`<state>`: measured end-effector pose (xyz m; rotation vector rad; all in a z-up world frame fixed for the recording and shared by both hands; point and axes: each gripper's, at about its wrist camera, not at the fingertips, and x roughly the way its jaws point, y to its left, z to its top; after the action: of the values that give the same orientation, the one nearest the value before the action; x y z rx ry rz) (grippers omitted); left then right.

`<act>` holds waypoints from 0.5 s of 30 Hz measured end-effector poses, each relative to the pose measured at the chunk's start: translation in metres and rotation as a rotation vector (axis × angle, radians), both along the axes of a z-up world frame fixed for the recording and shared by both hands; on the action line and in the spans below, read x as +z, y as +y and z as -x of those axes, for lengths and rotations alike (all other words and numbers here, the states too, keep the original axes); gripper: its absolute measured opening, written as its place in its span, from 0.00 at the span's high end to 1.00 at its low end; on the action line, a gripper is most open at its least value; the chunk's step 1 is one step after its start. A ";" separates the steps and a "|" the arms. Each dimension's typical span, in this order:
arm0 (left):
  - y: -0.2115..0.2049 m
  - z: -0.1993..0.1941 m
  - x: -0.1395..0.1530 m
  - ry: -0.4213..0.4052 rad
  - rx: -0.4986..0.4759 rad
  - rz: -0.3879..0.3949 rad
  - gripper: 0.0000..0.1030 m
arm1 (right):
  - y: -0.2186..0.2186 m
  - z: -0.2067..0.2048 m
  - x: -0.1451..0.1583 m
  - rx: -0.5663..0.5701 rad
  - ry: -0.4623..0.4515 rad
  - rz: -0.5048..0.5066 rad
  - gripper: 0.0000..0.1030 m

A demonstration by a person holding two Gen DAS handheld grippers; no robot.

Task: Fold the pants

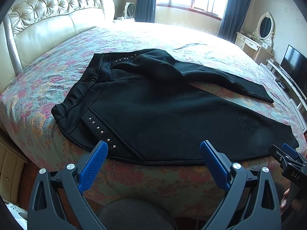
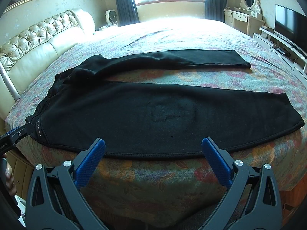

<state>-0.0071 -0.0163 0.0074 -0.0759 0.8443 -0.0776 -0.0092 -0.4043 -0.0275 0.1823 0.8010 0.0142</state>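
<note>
Black pants (image 1: 153, 107) lie spread on the bed, waistband to the left, both legs running right and splayed apart. Small studs line the pockets. They also show in the right wrist view (image 2: 153, 113). My left gripper (image 1: 153, 149) is open and empty, hovering just off the near edge of the pants by the hip. My right gripper (image 2: 153, 147) is open and empty, at the near edge of the near leg. The right gripper shows in the left wrist view (image 1: 284, 153) near the leg's cuff. The left gripper shows in the right wrist view (image 2: 15, 134) by the waistband.
The floral bedspread (image 1: 134, 180) drops off at the near edge. A tufted cream headboard (image 1: 48, 23) stands at the left. A dressing table with mirror (image 2: 247, 3) and a TV (image 2: 289, 26) on a low white cabinet stand at the right.
</note>
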 end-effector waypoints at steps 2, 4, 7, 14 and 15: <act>0.000 0.000 -0.001 0.001 -0.001 -0.001 0.07 | 0.000 0.000 0.000 0.000 0.001 0.000 0.02; 0.000 0.000 -0.001 0.000 -0.002 -0.002 0.07 | 0.000 0.000 0.000 0.000 0.002 -0.001 0.02; -0.001 0.000 -0.001 -0.001 -0.006 -0.004 0.07 | 0.000 0.000 -0.001 -0.003 0.001 -0.001 0.02; -0.003 0.001 -0.002 0.004 -0.025 -0.006 0.07 | -0.003 -0.001 -0.002 -0.009 0.003 -0.006 0.02; -0.003 0.001 -0.003 0.005 -0.026 -0.006 0.07 | -0.003 -0.001 -0.002 -0.010 0.003 -0.005 0.02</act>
<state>-0.0076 -0.0195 0.0048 -0.0593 0.8508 -0.0988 -0.0085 -0.4075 -0.0293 0.1915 0.8036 0.0069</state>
